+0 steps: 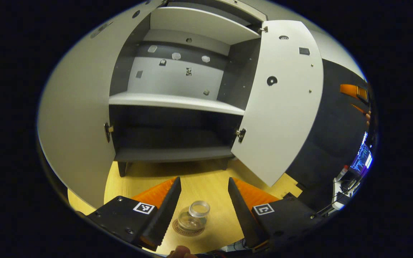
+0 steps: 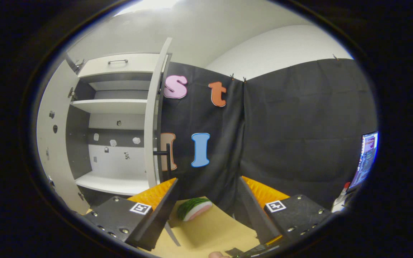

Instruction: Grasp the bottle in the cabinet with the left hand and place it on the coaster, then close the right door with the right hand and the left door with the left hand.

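A small clear bottle point(image 1: 194, 217) with a pale lid stands on a round brown coaster point(image 1: 188, 229) on the wooden table. My left gripper point(image 1: 202, 202) is open, its fingers spread either side of the bottle without touching it. Beyond it the cabinet point(image 1: 172, 102) stands with its left door point(image 1: 77, 118) and right door point(image 1: 281, 100) swung wide; its shelves are bare. In the right gripper view my right gripper point(image 2: 206, 208) is open and holds nothing. It hangs in front of the right door's edge point(image 2: 153, 118), near the dark door handle point(image 2: 165, 154).
A toy watermelon slice point(image 2: 194, 208) lies on the wooden table point(image 2: 210, 229) by the black cloth wall. A lit screen point(image 2: 366, 157) stands far right. A fingertip point(image 1: 179, 252) shows at the bottom edge of the left gripper view.
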Demonstrator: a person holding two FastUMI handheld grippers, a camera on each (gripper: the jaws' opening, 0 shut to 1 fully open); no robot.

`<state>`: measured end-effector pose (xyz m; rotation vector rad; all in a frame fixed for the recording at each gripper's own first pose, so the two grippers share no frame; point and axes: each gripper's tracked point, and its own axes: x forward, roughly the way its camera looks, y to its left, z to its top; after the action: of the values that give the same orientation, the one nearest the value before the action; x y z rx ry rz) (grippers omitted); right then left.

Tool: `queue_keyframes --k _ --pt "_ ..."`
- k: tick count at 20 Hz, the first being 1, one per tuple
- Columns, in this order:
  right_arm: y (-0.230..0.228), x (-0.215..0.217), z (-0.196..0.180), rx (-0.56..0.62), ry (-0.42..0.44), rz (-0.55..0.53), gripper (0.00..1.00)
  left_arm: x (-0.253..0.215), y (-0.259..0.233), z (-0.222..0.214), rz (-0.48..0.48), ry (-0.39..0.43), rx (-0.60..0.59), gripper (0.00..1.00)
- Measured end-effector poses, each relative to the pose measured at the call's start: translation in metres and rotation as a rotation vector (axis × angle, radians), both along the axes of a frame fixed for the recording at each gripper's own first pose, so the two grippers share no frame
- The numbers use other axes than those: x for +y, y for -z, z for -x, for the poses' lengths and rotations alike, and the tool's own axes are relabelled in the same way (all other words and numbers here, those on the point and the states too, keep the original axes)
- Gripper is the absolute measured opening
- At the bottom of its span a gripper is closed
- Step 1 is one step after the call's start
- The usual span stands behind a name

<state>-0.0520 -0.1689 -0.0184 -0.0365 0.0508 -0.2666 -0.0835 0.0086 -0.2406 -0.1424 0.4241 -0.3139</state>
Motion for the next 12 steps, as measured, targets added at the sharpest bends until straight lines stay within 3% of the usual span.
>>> queue_keyframes --k 3,4,7,12 --pt "0.003 0.009 -0.013 0.0 -0.044 -0.014 1.0 0.004 -0.046 -0.016 -0.01 -0.028 -0.084 0.84" --pt "0.005 0.012 -0.02 0.002 -0.063 -0.015 0.96 0.006 -0.058 -0.022 -0.023 -0.043 -0.107 0.89" --pt "0.008 0.021 -0.036 0.002 -0.105 -0.002 1.0 0.013 -0.097 -0.036 -0.029 -0.09 -0.171 0.94" --pt "0.016 0.038 -0.057 0.021 -0.175 0.01 1.0 0.025 -0.127 -0.041 -0.059 -0.16 -0.207 0.96"
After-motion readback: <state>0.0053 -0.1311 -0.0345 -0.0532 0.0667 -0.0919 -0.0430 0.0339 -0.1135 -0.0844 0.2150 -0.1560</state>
